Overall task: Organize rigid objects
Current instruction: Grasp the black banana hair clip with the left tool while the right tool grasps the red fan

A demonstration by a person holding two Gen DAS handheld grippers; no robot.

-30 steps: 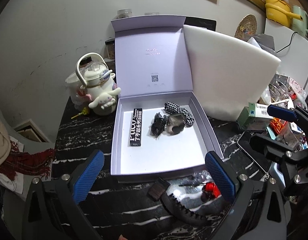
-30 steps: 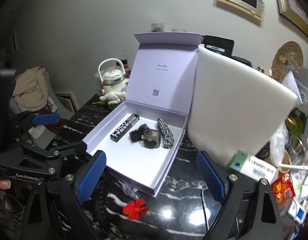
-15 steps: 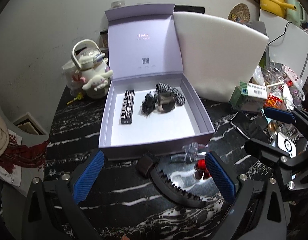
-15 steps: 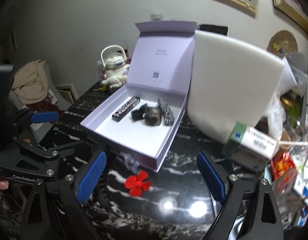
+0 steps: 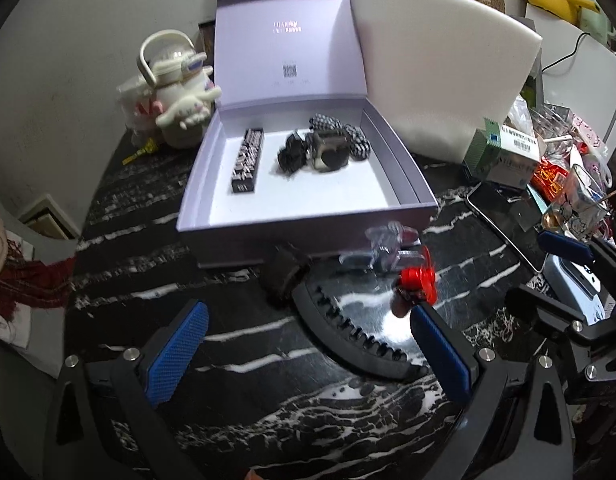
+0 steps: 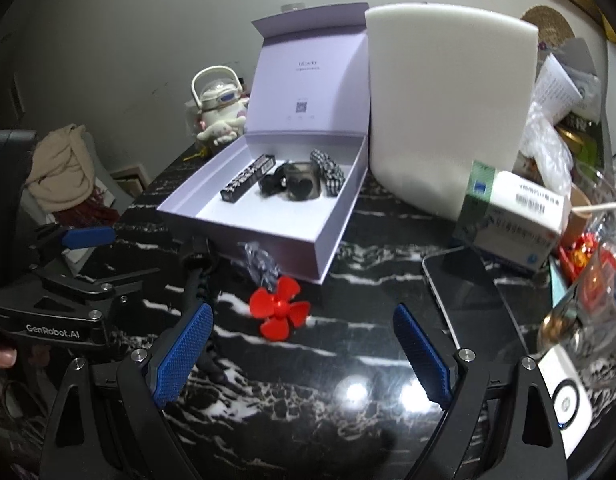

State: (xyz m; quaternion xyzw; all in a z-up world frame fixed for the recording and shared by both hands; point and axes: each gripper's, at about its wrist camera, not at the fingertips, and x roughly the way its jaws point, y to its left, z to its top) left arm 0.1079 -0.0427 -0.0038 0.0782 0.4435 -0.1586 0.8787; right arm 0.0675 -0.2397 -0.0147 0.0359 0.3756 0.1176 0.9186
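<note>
Both claws — left claw [image 5: 308,350] and right claw [image 6: 304,354] — hang wide apart, holding nothing. One lavender box [image 6: 328,236] holds four small items; just before it, on the marbled surface [image 6: 308,408], lie one red propeller [image 6: 279,312], one clear clip [image 6: 260,266] and one black comb [image 5: 348,340].

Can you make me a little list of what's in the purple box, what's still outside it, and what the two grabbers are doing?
in the purple box: black bar, dark clip, brown clip, checkered scrunchie
outside, in front: red propeller, clear clip, black toothed headband
left gripper: open, empty
right gripper: open, empty, near the propeller
</note>
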